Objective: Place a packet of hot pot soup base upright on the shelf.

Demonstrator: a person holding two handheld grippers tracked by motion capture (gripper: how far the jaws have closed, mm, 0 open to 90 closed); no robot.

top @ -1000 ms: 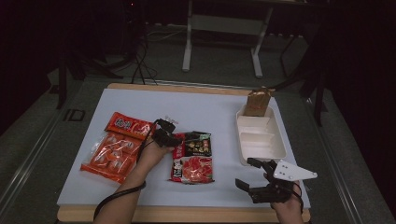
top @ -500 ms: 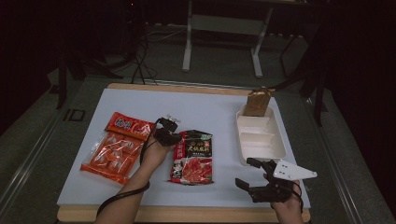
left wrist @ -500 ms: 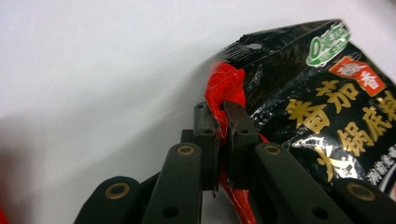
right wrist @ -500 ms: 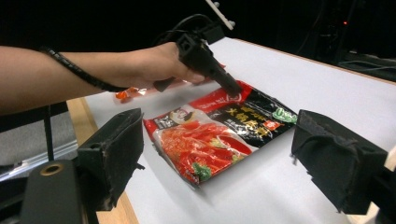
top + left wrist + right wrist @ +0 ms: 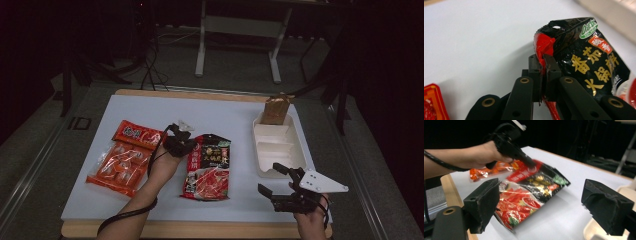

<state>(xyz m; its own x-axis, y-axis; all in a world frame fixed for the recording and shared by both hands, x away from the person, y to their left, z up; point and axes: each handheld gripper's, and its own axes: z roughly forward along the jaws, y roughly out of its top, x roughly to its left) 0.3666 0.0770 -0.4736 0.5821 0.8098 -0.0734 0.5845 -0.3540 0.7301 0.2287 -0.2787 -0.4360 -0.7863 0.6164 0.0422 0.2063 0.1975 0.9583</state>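
Observation:
A black-and-red sauce packet point(image 5: 207, 167) lies mid-table on the white mat point(image 5: 150, 107). My left gripper point(image 5: 192, 147) is shut on its upper left edge. In the left gripper view the jaws point(image 5: 543, 60) pinch the red edge of the packet point(image 5: 584, 65), whose corner curls up off the mat. My right gripper point(image 5: 270, 179) is held open near the front right edge, nothing between its pads. In the right gripper view point(image 5: 545, 203) it looks across at the packet point(image 5: 529, 200) and the left gripper point(image 5: 531, 165).
Two orange-red snack packets point(image 5: 120, 162) point(image 5: 137, 134) lie left of the left hand. A white compartment tray point(image 5: 272, 145) stands at the right with a brown paper bag point(image 5: 276, 109) at its far end. Table legs and cables sit beyond the far edge.
My left gripper has closed on the packet's upper left edge and risen slightly, lifting that corner. The right hand has stayed put.

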